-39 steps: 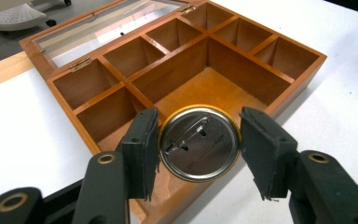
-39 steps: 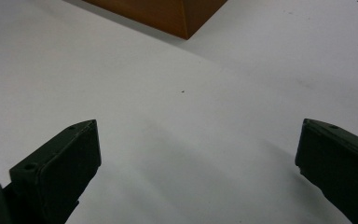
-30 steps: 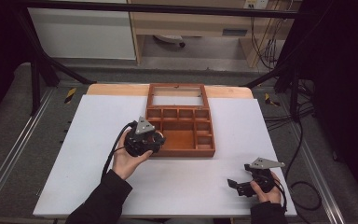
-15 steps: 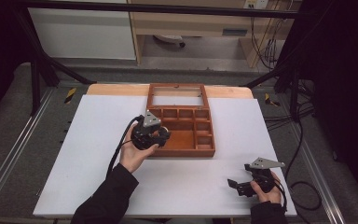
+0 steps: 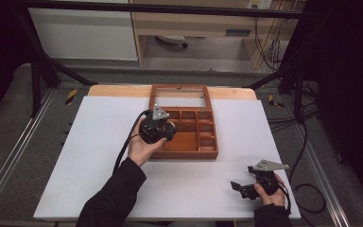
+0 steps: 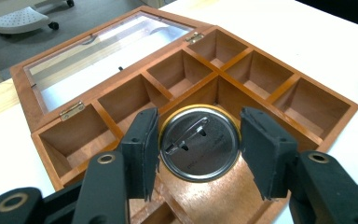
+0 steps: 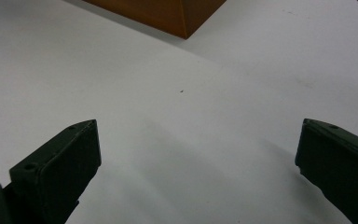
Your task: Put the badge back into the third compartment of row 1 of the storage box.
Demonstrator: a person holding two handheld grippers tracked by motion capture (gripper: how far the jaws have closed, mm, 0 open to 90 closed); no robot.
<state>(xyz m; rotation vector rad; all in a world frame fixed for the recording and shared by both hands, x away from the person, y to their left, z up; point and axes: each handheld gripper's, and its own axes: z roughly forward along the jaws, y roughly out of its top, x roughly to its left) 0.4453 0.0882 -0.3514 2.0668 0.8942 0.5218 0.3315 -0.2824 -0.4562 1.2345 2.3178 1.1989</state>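
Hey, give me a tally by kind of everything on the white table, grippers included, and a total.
Wooden compartment box: 1
Round pin badge: 1
Grippers, left gripper and right gripper: 2
Total: 4

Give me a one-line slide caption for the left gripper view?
Left gripper holds a round pin-back badge, back side showing, over the large compartment of an open wooden box.

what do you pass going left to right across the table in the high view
Person's left sleeve → left gripper, shut on a round pin badge → wooden compartment box → right gripper, open, held low over the white table.
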